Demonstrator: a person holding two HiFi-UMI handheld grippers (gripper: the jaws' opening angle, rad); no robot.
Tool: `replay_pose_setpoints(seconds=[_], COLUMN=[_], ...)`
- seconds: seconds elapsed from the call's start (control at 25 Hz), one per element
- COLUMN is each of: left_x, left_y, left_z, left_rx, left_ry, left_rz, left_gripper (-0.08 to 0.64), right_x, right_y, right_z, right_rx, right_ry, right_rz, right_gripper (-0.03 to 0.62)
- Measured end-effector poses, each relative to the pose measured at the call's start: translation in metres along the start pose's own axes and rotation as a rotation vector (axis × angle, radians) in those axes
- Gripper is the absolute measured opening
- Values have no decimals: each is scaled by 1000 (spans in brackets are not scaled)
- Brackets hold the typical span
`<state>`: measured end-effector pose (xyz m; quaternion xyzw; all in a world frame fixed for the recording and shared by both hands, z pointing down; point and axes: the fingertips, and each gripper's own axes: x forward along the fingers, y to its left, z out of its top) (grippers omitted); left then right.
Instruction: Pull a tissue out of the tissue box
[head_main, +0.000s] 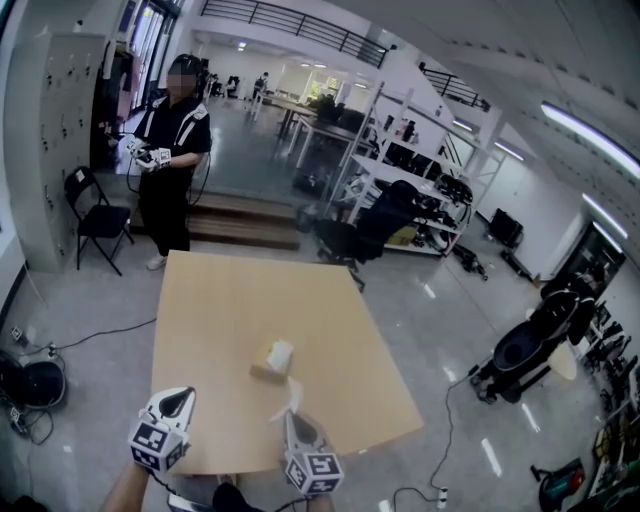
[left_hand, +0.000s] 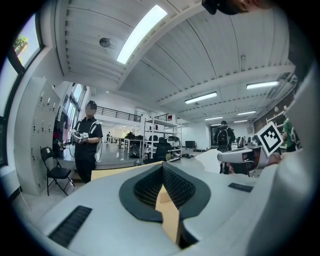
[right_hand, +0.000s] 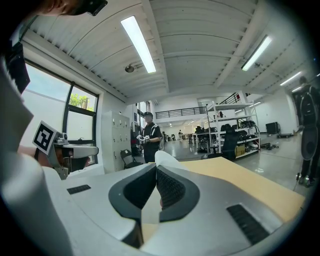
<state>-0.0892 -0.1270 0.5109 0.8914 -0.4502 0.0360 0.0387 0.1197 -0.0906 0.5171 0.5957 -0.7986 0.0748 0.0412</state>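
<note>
**Tissue pinched above the table's near edge**
The table (head_main: 230, 300) lies bare around the tissue box (head_main: 268, 366), which sits well clear of every edge. Unbraced, the light box may drag if the tissue (head_main: 291, 396), clamped in the closed right gripper (head_main: 295, 418), snags. The left gripper (head_main: 178, 400) is closed and empty.

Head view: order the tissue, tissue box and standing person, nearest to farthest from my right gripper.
1. tissue, pinched by the right gripper.
2. tissue box, just ahead, middle of the table.
3. person, standing beyond the far edge, left.
</note>
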Motion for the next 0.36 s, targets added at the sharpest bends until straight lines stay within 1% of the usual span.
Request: replay_pose_setpoints(seconds=[0.36], left_x=[3], left_y=[1], left_z=[1], left_rx=[-3], left_ry=[0], left_rz=[1], left_gripper=[8], right_x=[1], right_y=[-2], right_z=[2], right_rx=[-4], right_ry=[-3], right_rz=[-1], right_gripper=[11])
